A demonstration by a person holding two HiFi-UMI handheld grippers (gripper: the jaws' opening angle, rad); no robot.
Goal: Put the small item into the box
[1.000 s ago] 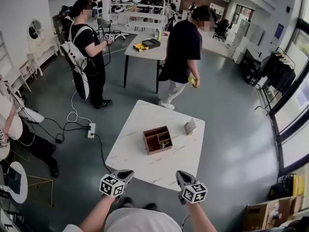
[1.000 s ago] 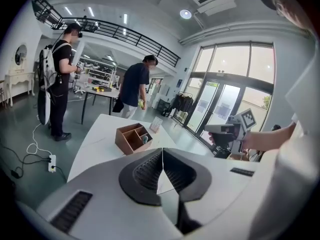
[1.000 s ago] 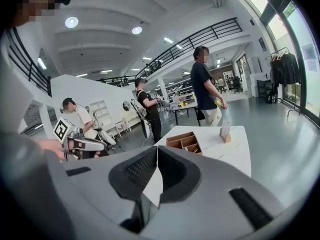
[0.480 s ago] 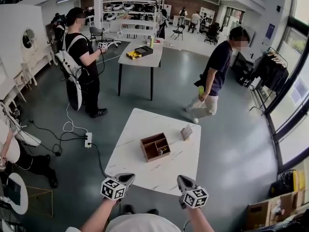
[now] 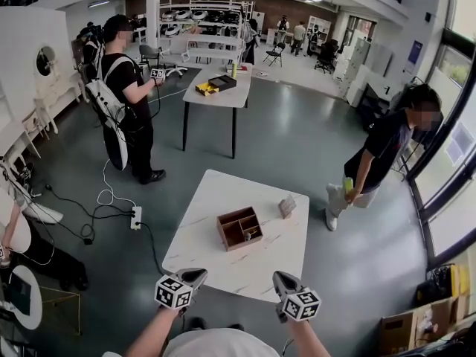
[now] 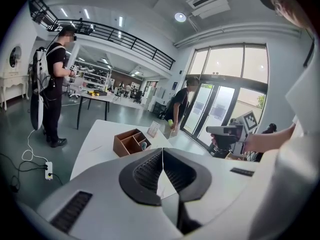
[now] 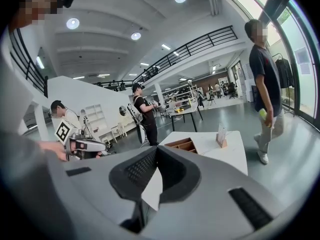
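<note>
Grey polished floor fills a big open hall, and in its middle stands a white marble-topped table (image 5: 219, 262). On it sits a brown wooden box with compartments (image 5: 230, 222). A small pale item (image 5: 249, 234) lies inside the box, in the compartment towards the near right corner as the head view shows it; what the item is cannot be made out. Beyond the box and apart from it, a small upright card on a wooden base (image 5: 287, 206) stands near the table's far edge. The left gripper (image 5: 199, 274) and the right gripper (image 5: 278, 277) are held at the near edge, well apart from the box. In the left gripper view the ribbed black fingers (image 6: 147, 171) press together at their tips with nothing between them, and the right gripper's fingers (image 7: 140, 169) meet the same way. A person in a dark top (image 5: 387, 151) is on the floor to the table's right
</note>
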